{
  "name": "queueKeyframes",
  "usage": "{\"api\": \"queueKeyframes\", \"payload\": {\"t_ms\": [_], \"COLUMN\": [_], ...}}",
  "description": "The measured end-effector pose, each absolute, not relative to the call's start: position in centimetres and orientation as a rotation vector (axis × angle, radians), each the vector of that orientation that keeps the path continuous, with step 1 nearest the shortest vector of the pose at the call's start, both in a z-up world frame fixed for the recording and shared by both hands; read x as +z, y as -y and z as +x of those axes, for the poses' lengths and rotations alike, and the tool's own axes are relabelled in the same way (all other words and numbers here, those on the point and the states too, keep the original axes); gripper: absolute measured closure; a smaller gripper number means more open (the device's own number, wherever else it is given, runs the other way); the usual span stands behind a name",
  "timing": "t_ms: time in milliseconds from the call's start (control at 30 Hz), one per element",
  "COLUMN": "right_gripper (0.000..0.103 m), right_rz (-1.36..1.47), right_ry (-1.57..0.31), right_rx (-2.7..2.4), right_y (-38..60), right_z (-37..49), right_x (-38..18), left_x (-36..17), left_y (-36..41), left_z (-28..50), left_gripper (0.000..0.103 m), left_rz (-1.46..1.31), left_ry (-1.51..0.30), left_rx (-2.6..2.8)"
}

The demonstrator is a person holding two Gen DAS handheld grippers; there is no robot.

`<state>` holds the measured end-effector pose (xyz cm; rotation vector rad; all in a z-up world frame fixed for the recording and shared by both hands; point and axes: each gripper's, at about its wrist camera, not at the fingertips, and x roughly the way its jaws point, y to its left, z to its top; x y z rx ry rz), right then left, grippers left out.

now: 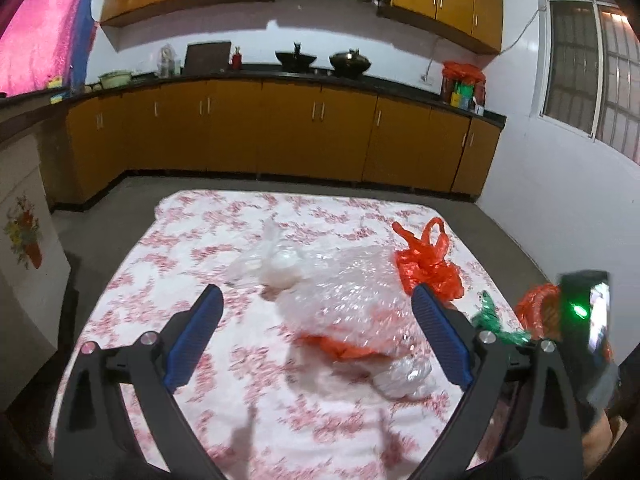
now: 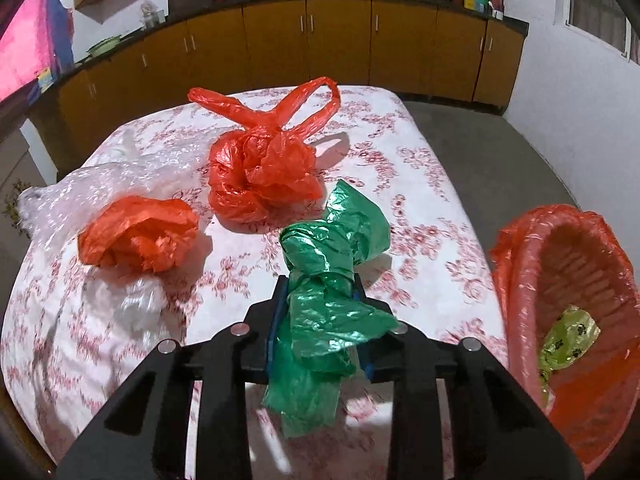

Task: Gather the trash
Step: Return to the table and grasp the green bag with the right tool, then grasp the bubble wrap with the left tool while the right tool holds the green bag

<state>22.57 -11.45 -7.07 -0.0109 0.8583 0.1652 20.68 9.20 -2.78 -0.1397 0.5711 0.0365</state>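
While right gripper [image 2: 320, 300] jaws pinch crinkled green bag [image 2: 328, 280], left gripper [image 1: 316, 336] jaws spread.

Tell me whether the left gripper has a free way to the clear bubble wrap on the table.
Probably yes. The left gripper is open, and the bubble wrap lies straight ahead between its fingers, with nothing over it. A red scrap sits tucked at its near edge.

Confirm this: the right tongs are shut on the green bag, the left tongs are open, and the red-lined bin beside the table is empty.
Not quite. The red-lined bin is not empty: the right wrist view shows a yellow-green bag lying in it. The rest stands: right tongs shut on the green bag, left tongs open.
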Motion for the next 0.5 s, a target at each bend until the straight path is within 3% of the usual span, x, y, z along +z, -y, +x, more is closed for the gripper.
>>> {"api": "queueKeyframes", "payload": {"t_ms": [200,500], "right_gripper": [0.072,0.072], "right_rz": [0.008,0.013], "right_ry": [-0.845,-0.841], "right_rx": [0.163,0.158], "right_y": [12.9,13.7], "right_z": [21.4,20.9], "right_x": [-6.2,-6.2], "left_x": [-4.8,-6.3], "left_y": [-9.1,-9.0], "left_z": [24.9,25.0], "left_gripper": [0.012,0.071], "left_rz": [-0.140,-0.165], "left_ry": [-0.697,-0.730], "left_rx": [0.039,-0.016]}}
